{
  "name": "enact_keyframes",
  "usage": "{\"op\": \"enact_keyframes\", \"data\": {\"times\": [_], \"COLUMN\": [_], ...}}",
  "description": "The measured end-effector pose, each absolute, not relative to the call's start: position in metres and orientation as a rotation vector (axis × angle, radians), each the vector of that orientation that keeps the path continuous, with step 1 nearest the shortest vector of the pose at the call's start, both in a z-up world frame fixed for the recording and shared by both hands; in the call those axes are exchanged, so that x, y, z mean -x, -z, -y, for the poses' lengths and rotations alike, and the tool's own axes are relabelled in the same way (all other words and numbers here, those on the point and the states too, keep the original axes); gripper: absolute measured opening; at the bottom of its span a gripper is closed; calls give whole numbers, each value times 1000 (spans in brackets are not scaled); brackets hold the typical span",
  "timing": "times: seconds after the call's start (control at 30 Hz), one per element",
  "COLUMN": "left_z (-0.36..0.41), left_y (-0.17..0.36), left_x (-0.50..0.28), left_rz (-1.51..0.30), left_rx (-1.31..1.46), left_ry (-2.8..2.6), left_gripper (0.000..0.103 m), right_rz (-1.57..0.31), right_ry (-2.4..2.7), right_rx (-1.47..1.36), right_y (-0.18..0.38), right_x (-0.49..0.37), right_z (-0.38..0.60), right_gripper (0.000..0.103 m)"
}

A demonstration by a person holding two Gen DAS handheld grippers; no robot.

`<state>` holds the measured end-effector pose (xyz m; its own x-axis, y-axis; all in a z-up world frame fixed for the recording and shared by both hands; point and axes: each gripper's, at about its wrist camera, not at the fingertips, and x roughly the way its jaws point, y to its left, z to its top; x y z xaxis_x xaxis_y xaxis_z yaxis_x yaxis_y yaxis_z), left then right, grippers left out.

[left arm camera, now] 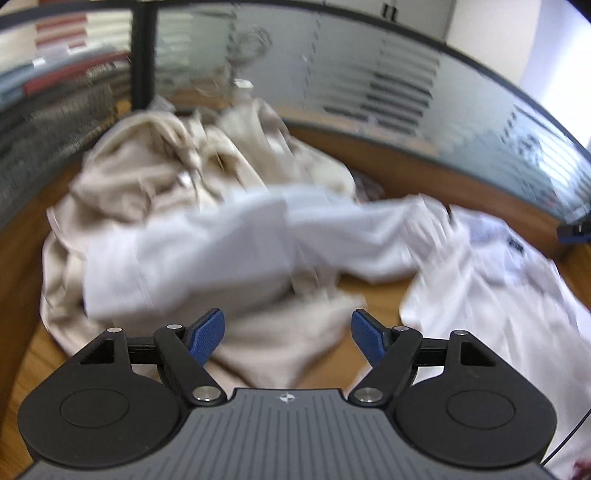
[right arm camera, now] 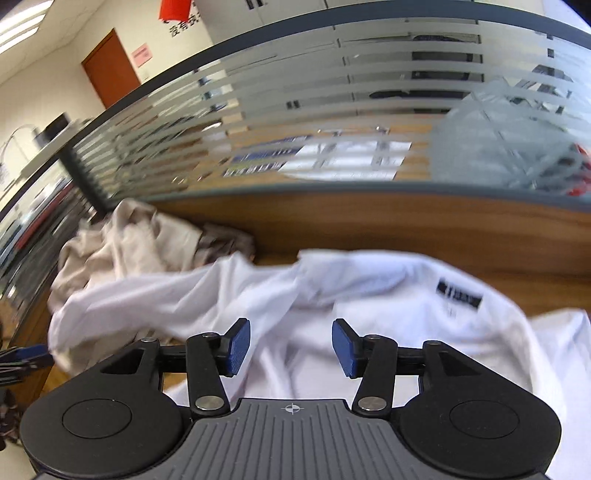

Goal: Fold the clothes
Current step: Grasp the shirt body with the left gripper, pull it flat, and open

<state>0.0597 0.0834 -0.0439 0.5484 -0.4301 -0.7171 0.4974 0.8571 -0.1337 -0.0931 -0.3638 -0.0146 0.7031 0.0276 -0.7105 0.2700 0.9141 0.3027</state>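
A beige garment heaps at the left of the wooden desk, hemmed by a frosted glass partition. My left gripper stands wide and empty, short of the white shirt's sleeve. My right gripper, parted and empty, hovers above the white shirt.

An office, by every sign. Wooden tabletop fenced at the back by a desk partition of glass with frosted stripes in a dark frame, cubicle-style. Beyond it, papers and blurred desk clutter on a neighbouring desk. Further off, pale walls, a brown door with a pink notice beside it, a red sign, ceiling strip lights and grey cabinets.
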Motion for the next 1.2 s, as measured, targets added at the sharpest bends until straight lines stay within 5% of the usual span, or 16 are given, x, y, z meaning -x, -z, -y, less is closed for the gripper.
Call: {"op": "enact_keyframes", "data": {"times": [0.6, 0.63, 0.67, 0.7, 1.2], "left_z": [-69, -67, -64, -62, -38], "left_y": [136, 141, 145, 149, 7], "left_x": [-29, -30, -30, -31, 45], "left_rz": [-955, -962, -974, -990, -747], "left_rx": [-182, -194, -204, -209, -47], "left_ry": [635, 643, 650, 664, 1181], "left_gripper": [72, 70, 53, 6, 3], "right_rz": [-818, -818, -818, -818, -759], "right_ry": [192, 196, 197, 199, 170], "right_rx": [-528, -532, -535, -537, -539], "right_y": [36, 37, 37, 37, 12], "right_x": [197, 199, 202, 204, 208], "right_z": [309, 308, 306, 305, 302], "right_gripper": [52, 52, 52, 52, 52]}}
